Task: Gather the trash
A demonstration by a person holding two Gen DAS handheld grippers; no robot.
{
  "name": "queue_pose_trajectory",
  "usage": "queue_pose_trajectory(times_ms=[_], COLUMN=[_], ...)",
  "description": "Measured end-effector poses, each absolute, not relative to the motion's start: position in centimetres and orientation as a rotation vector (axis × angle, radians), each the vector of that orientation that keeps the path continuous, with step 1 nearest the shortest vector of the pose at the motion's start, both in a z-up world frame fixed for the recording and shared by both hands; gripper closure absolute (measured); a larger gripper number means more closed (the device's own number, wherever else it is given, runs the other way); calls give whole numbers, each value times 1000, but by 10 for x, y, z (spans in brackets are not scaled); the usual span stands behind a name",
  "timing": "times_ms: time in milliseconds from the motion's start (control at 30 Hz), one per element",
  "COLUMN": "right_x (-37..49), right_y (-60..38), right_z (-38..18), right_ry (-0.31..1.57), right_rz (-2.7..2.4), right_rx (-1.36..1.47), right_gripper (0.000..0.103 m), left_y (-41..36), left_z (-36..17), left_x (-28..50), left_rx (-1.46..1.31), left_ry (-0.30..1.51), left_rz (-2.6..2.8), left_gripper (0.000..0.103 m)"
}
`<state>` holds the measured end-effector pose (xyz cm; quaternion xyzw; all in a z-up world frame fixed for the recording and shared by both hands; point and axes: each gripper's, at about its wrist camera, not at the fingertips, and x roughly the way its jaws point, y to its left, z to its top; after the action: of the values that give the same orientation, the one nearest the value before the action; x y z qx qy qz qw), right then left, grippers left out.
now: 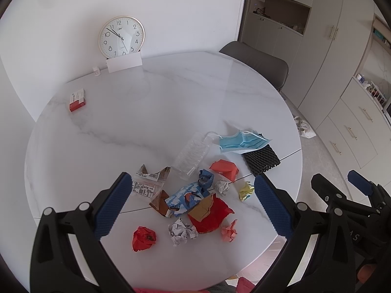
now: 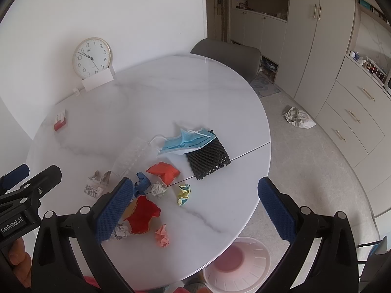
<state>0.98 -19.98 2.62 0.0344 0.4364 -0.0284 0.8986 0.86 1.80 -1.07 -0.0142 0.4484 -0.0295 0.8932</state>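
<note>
Round white marble-patterned table [image 1: 171, 102] carries a loose cluster of litter near its front edge. Left gripper [image 1: 193, 202] is held above the table with its blue-padded fingers spread wide, nothing between them. Right gripper [image 2: 195, 207] is likewise spread wide and empty, over the right front edge of the table. Within the cluster: a blue pleated face mask [image 1: 243, 142] overlapping a black foam mesh sleeve [image 1: 261, 160]; a flattened clear plastic bottle [image 1: 191, 155] just left of the mask; an orange-red folded paper piece [image 1: 224, 168]; a torn red paper sheet [image 1: 215, 214] touching a blue printed wrapper [image 1: 185, 199]; a crumpled red paper ball [image 1: 144, 238]; a crumpled newsprint ball [image 1: 182, 230]; a pink paper wad [image 1: 229, 230]; a yellow paper wad [image 1: 245, 190]. A red-and-white small box [image 1: 77, 100] lies well apart at far left. A round white wall clock [image 1: 121, 36] stands at the table's far edge. A white plastic bin with a pinkish base [image 2: 237, 261] stands on the floor beside the table's near right edge.
</note>
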Motion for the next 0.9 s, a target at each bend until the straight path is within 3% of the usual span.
queue_pose_trajectory(times_ms=[900], right_x=[10], right_y=[-199], right_z=[26], right_ry=[908], right_rz=[-59], right_rx=[68], right_gripper=[2], left_y=[19], left_z=[-12], left_x=[9], left_rx=[-29], left_ry=[930], left_rz=[-61], left_gripper=[7])
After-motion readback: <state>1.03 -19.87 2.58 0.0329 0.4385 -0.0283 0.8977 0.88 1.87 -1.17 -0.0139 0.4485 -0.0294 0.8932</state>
